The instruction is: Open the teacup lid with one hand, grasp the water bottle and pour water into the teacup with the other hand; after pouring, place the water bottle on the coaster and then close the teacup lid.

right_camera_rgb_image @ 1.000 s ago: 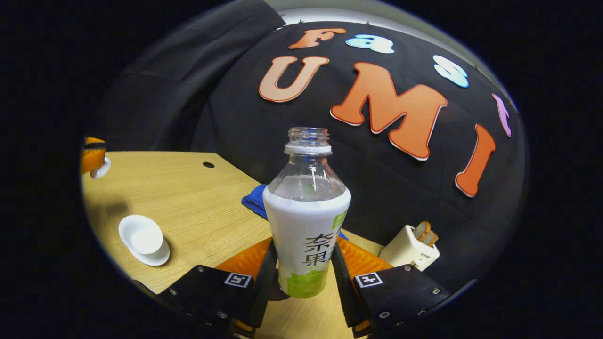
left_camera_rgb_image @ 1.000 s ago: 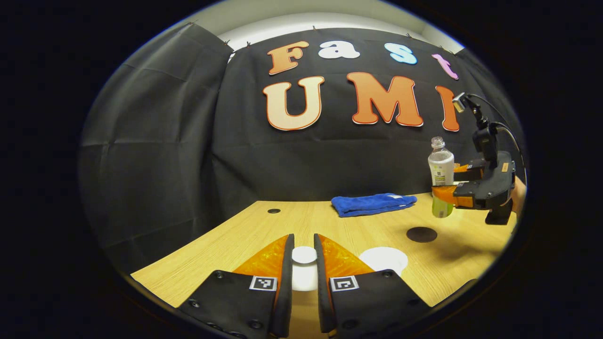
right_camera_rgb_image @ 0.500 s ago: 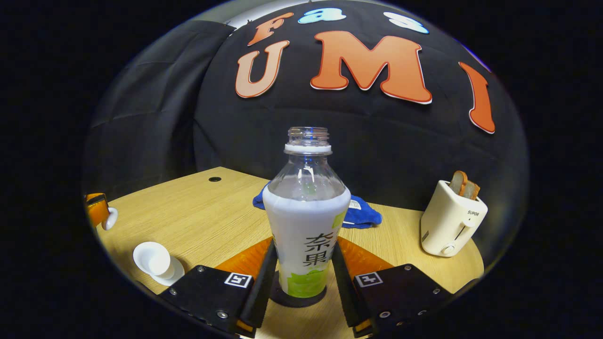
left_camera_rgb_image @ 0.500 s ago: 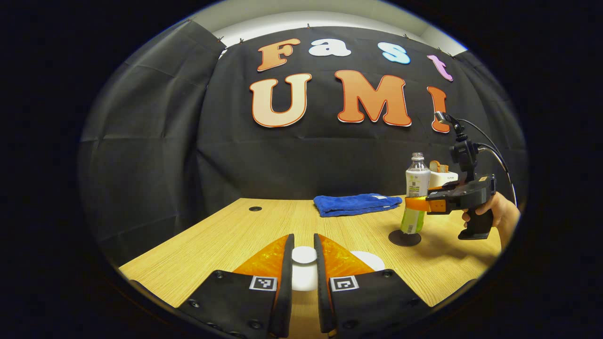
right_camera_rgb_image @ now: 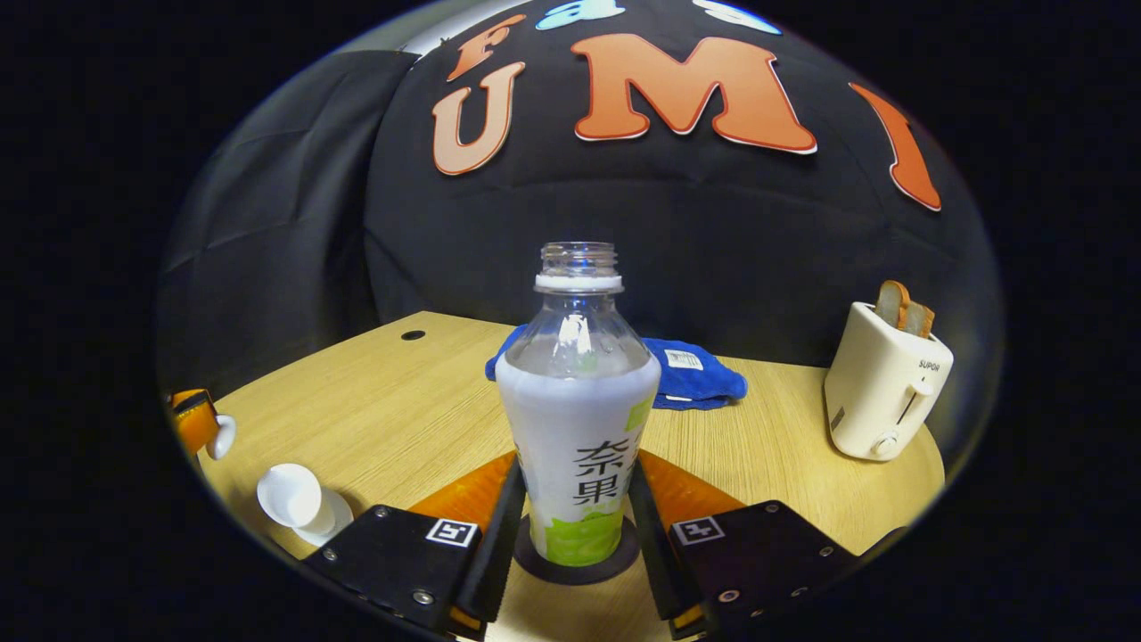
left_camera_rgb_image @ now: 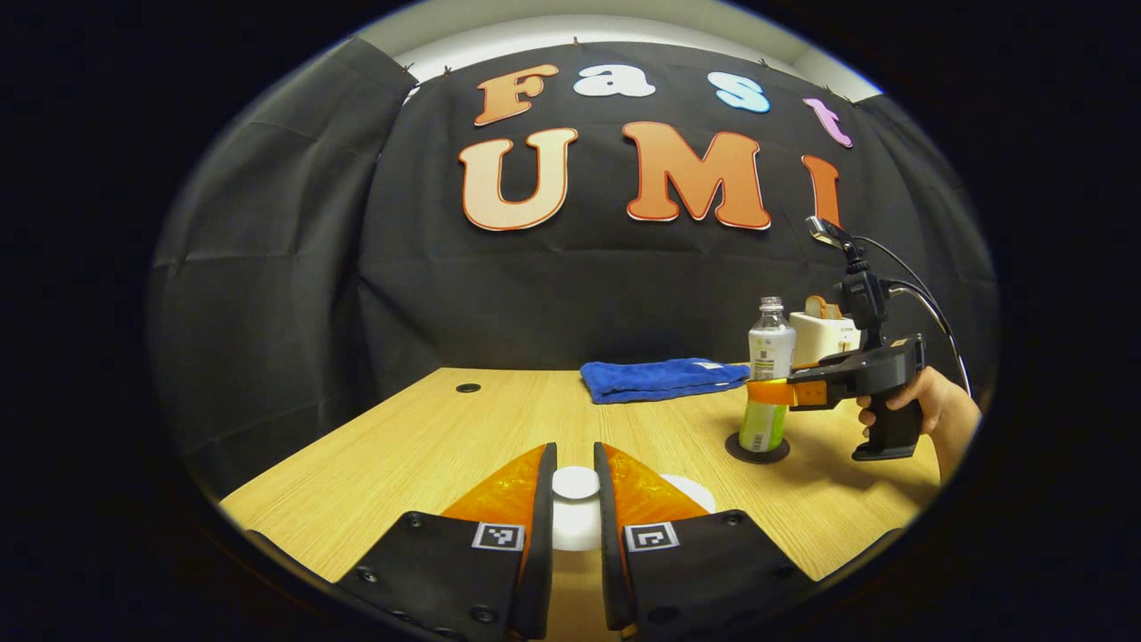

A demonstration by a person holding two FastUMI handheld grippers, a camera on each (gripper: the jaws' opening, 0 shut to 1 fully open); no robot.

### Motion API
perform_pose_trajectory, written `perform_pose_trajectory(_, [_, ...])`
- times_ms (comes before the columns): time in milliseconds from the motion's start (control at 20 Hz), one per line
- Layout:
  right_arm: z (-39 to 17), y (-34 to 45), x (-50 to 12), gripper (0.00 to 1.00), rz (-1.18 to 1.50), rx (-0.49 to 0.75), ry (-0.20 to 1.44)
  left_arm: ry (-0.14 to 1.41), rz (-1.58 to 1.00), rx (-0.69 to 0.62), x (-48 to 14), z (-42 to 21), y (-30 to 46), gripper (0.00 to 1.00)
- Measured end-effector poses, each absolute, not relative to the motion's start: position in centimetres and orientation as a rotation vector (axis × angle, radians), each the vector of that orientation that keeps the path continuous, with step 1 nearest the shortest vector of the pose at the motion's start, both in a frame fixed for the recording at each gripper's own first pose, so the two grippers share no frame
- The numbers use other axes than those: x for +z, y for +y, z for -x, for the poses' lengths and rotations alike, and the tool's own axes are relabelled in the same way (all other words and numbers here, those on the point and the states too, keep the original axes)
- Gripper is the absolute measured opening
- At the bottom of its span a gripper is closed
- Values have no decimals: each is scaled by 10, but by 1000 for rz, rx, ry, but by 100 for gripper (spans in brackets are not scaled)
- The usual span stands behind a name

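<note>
Right gripper view: right gripper (right_camera_rgb_image: 575,526) fingers pinch water bottle (right_camera_rgb_image: 578,419) low on body, frame centre; bottle upright, uncapped, standing on dark coaster (right_camera_rgb_image: 615,562). Teacup (right_camera_rgb_image: 290,496) on saucer at lower left, open. Toaster (right_camera_rgb_image: 884,383) at right, blue cloth (right_camera_rgb_image: 700,374) behind bottle, both on bench (right_camera_rgb_image: 401,401). Left gripper view: left gripper (left_camera_rgb_image: 575,504) fingers pinch white lid (left_camera_rgb_image: 576,482) at bottom centre; hand (left_camera_rgb_image: 927,406) holds other gripper at right.
</note>
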State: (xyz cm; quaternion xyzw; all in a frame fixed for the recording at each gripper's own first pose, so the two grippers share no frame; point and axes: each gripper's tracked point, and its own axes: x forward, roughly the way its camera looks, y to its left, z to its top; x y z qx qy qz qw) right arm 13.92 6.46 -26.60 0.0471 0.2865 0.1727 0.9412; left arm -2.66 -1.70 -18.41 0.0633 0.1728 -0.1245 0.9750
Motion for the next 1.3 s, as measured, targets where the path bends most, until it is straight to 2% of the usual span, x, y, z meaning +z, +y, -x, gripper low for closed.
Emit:
perform_pose_trajectory(150, [-135, 68, -267, 69, -73, 362, 588, 352, -113, -285, -189, 24, -35, 27])
perform_pose_trajectory(200, [-132, 68, -266, 73, -69, 368, 585, 354, -105, -300, -193, 23, -41, 30])
perform_pose_trajectory(300, [-130, 67, -263, 78, -66, 373, 572, 357, -88, -329, -197, 21, -54, 27])
perform_pose_trajectory(400, [-126, 68, -260, 88, -69, 379, 564, 360, -83, -344, -202, 17, -62, 27])
perform_pose_trajectory(550, [-116, 66, -256, 94, -70, 386, 555, 373, -89, -360, -211, 14, -70, 27])
perform_pose_trajectory(600, [-112, 64, -255, 95, -73, 389, 551, 385, -90, -366, -217, 14, -73, 24])
perform_pose_trajectory(650, [-108, 64, -254, 96, -77, 392, 551, 395, -92, -372, -222, 15, -76, 27])
perform_pose_trajectory(1200, [-78, 41, -227, 97, -82, 384, 498, 462, -155, -397, -249, 22, -80, 27])
perform_pose_trajectory(1300, [-72, 37, -226, 97, -72, 378, 505, 452, -184, -408, -247, 22, -80, 33])
